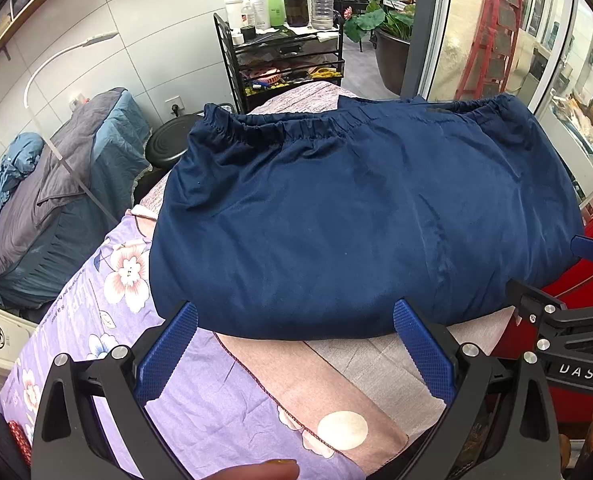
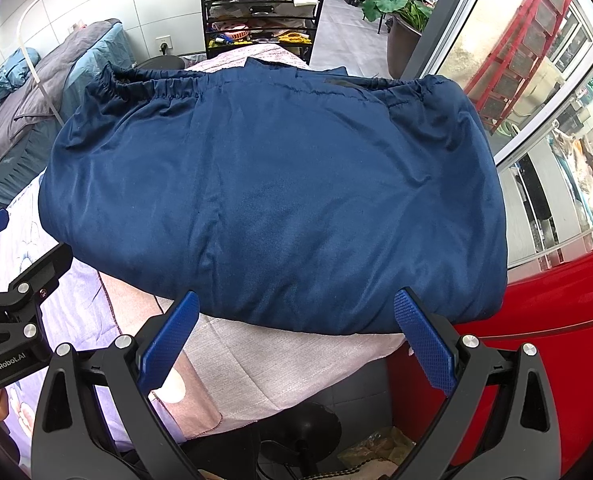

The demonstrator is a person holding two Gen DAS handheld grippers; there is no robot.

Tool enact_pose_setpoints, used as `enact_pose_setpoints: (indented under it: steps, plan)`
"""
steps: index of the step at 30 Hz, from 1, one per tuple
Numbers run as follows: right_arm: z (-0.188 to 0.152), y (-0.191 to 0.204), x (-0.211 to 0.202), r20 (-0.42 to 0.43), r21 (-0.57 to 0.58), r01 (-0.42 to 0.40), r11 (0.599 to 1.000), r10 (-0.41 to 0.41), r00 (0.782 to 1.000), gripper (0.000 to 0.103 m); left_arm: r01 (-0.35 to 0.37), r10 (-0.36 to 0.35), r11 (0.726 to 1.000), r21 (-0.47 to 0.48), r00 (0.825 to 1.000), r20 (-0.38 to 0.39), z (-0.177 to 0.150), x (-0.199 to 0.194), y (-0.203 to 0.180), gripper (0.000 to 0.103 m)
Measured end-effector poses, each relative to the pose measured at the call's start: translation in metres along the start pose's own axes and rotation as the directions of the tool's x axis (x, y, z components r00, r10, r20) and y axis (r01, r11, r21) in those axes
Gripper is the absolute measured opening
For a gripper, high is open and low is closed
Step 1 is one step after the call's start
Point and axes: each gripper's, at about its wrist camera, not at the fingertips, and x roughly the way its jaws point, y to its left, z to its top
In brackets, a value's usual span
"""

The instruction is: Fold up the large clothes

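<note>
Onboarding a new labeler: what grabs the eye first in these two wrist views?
The folded navy garment dominates, lying on the padded table with its elastic band at the far edge. Both the left gripper and the right gripper sit open at its near fold, blue fingers gripping nothing. A purple floral sheet covers the table's left side, and a black trolley of bottles stands behind.

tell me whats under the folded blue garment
The navy garment lies on a pinkish-grey cloth, beside a purple floral sheet. What lies directly beneath its middle is covered.
</note>
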Motion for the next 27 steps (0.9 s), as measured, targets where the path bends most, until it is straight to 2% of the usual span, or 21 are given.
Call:
enact_pose_setpoints:
  steps: [23, 27]
  plan:
    - [0.0007, -0.0001, 0.0005, -0.001, -0.002, 0.001, 1.0, -0.001, 1.0, 0.096, 0.001, -0.001, 1.0, 0.004, 1.0, -0.001, -0.003, 0.0004, -0.0017, 0.097]
    - [0.0002, 0.0001, 0.0012, -0.002, -0.002, 0.0, 1.0, 0.0, 1.0, 0.097, 0.029, -0.029, 1.0, 0.005, 0.999, 0.016, -0.0064, -0.0022, -0.0015, 0.097]
